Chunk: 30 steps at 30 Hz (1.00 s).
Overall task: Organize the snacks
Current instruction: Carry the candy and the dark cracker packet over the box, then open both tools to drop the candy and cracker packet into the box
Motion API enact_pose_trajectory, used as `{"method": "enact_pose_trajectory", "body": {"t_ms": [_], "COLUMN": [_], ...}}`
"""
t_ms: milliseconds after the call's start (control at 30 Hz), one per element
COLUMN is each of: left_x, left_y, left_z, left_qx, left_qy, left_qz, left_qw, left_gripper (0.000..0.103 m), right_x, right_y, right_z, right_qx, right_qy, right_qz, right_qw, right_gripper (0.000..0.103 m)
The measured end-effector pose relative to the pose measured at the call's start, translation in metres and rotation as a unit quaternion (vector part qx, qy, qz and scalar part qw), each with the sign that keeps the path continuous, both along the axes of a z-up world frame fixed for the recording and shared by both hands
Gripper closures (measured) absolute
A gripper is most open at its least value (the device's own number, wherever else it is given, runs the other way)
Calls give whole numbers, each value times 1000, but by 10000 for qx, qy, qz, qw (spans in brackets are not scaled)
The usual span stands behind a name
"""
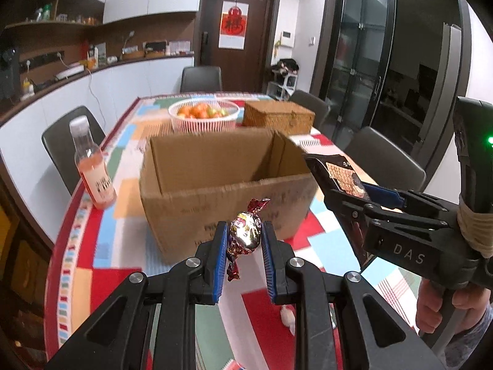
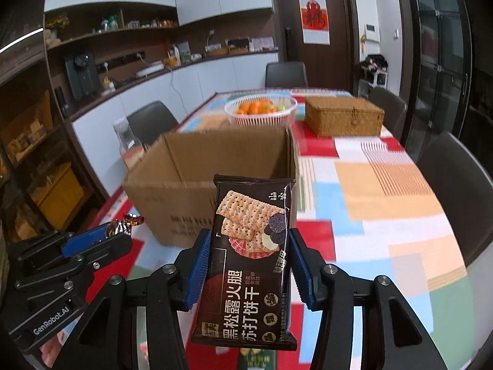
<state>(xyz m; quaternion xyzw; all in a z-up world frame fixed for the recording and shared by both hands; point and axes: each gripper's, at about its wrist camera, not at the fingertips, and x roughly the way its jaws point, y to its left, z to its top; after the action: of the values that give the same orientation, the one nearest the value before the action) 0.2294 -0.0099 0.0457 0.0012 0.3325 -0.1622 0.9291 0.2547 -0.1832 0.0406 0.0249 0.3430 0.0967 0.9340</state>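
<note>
Left wrist: bottle (image 1: 92, 166) stands beside cardboard box (image 1: 228, 185).

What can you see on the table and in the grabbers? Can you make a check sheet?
Surface: table under a colourful patchwork cloth.
Job's things: open cardboard box; foil-wrapped candy; dark cracker packet.
Clutter: pink drink bottle, white fruit basket, wicker box.
Grippers: left gripper shut on the candy; right gripper shut on the cracker packet, both short of the box.
Cables: a white cord hangs down the counter front.
Surroundings: dark chairs, brown door, counter shelves.
</note>
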Motion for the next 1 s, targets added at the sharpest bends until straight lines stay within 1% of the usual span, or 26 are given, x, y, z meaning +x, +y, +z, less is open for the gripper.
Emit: {"method": "enact_pose_trajectory", "body": {"t_ms": [233,400,633,833,1000], "left_x": [19,37,71,103,124], "left_y": [7,11,19,26,28], "left_z": [21,32,37,32,25], "left_qx": [67,105,-11,3,101], "left_qy": [-286,-390,-254,-96,40], "left_qz": [118,195,253,318,386], "left_qw": [9995,9990,9994,9994,9992], "left_gripper": [81,81,81,81,81], "right_x": [23,47,83,113,130], "right_y": [6,9,19,26,32], "right_z": [19,28,37,38,32], "right_qx": [83,117,79,7,-62], "right_qy": [-213,-239,-265,-204,-53], "right_qz": [88,127,158,124,148], "right_qw": [9997,9996,9995,9997,9999], "right_gripper": [53,53,53,53,53]}}
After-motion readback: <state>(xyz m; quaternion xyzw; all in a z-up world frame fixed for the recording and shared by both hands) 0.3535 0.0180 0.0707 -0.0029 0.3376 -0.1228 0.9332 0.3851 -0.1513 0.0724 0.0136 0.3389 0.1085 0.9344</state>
